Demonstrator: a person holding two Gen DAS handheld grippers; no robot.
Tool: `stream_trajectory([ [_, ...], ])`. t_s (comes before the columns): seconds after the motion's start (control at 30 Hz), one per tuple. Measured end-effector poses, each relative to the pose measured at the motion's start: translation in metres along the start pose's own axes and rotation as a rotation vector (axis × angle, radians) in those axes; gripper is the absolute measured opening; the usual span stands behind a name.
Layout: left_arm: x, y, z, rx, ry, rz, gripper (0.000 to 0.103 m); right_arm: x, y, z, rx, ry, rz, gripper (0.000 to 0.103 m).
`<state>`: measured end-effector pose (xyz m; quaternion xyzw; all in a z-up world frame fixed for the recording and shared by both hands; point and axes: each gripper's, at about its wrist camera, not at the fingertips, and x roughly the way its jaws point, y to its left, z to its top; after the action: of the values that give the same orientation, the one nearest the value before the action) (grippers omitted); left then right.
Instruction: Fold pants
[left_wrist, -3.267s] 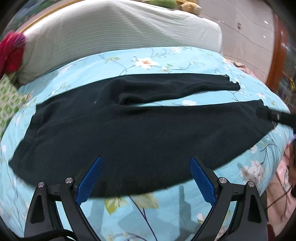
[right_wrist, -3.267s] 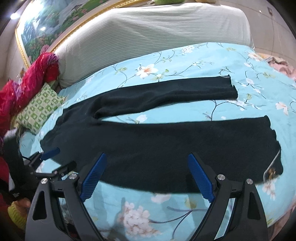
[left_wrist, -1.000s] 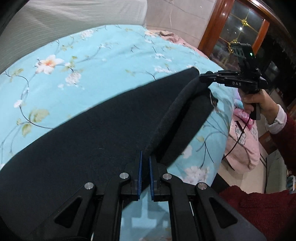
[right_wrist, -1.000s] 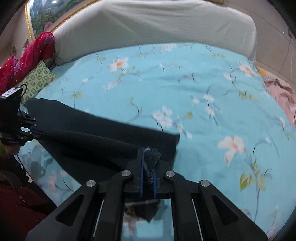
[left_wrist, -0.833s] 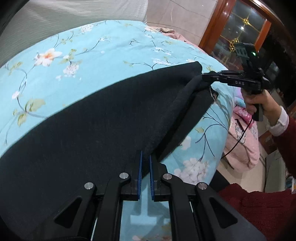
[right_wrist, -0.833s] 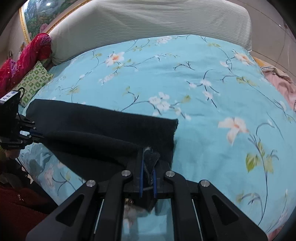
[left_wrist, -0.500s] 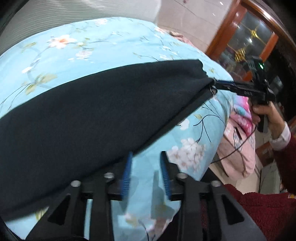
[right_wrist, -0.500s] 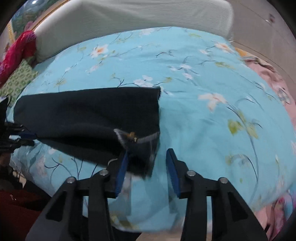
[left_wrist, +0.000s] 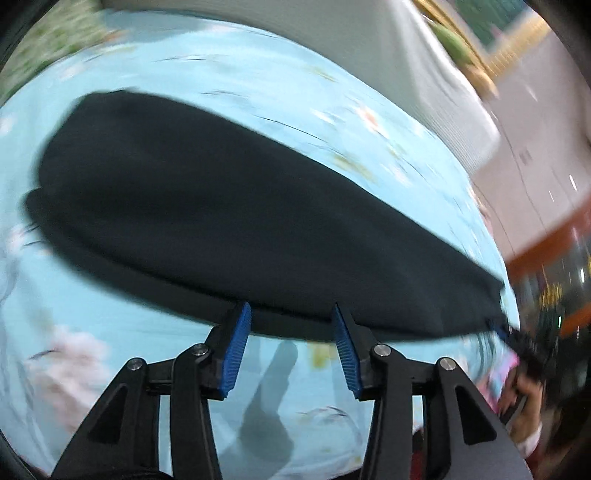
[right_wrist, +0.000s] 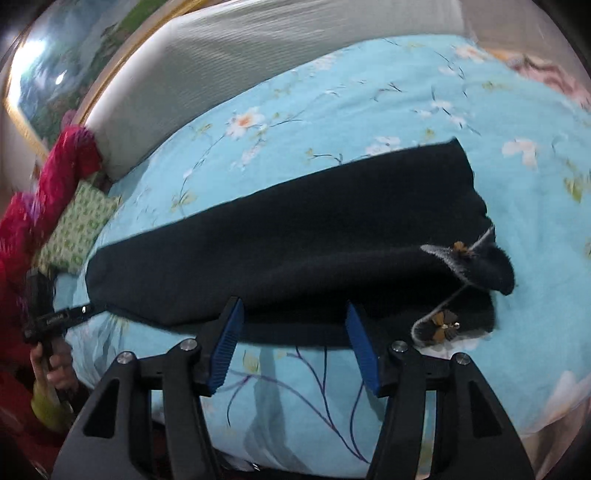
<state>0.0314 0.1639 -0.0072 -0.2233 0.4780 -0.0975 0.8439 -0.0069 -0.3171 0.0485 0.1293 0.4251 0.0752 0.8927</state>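
Left gripper: my jaws stand apart, empty.
Right gripper: same, gaping, holding nothing.
Pants: black, doubled lengthwise into one long band, near edge of bed; hem corner flipped, grey trim showing.

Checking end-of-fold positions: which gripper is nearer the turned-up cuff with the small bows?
Right. The right gripper hovers open at the pants' near edge, beside the cuff. The left gripper is at the far waist end.
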Motion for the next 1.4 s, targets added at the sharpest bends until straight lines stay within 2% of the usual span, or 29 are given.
stream_trajectory([
  [0.13, -0.011, 0.037, 0.018, -0.123, -0.035, 0.006, 0.052, -0.008, -0.008, -0.003, 0.072, -0.034, 0.009, 0.058],
  [0.27, -0.009, 0.062, 0.034, -0.234, -0.052, 0.036, 0.052, -0.014, -0.021, -0.001, 0.128, -0.068, -0.010, 0.058],
  [0.37, -0.004, 0.067, 0.040, -0.273, -0.064, 0.040, 0.047, -0.014, -0.029, 0.002, 0.185, -0.093, 0.000, 0.058],
  [0.4, -0.003, 0.068, 0.042, -0.279, -0.065, 0.053, 0.037, -0.013, -0.032, 0.003, 0.197, -0.100, 0.006, 0.058],
  [0.47, 0.001, 0.068, 0.042, -0.288, -0.073, 0.115, 0.012, -0.010, -0.037, 0.003, 0.229, -0.112, 0.004, 0.046],
  [0.53, 0.002, 0.063, 0.046, -0.272, -0.086, 0.114, 0.009, -0.007, -0.038, 0.002, 0.238, -0.115, -0.032, 0.012],
  [0.6, -0.008, 0.053, 0.048, -0.219, -0.121, 0.118, 0.005, -0.009, -0.038, 0.002, 0.249, -0.126, -0.016, 0.007],
  [0.8, -0.049, 0.017, 0.046, -0.080, -0.218, 0.099, 0.005, -0.042, -0.010, 0.013, 0.134, -0.204, 0.013, 0.006],
  [0.93, -0.055, 0.018, 0.026, -0.031, -0.224, 0.125, 0.005, -0.048, -0.002, 0.009, 0.072, -0.198, -0.030, 0.006],
  [1.0, -0.049, 0.024, 0.021, -0.035, -0.203, 0.148, 0.005, -0.042, -0.006, 0.001, 0.065, -0.175, -0.061, 0.006],
  [1.27, -0.019, 0.059, 0.008, -0.084, -0.148, 0.154, 0.006, -0.023, -0.023, -0.008, 0.058, -0.124, -0.146, 0.006],
  [1.33, -0.017, 0.062, 0.002, -0.075, -0.144, 0.152, 0.007, -0.018, -0.026, -0.011, 0.066, -0.091, -0.141, 0.006],
  [1.37, -0.020, 0.061, 0.000, -0.070, -0.146, 0.152, 0.009, -0.019, -0.026, -0.012, 0.067, -0.087, -0.145, 0.006],
  [1.4, -0.023, 0.062, -0.001, -0.066, -0.147, 0.160, 0.014, -0.022, -0.026, -0.013, 0.065, -0.089, -0.147, 0.011],
])
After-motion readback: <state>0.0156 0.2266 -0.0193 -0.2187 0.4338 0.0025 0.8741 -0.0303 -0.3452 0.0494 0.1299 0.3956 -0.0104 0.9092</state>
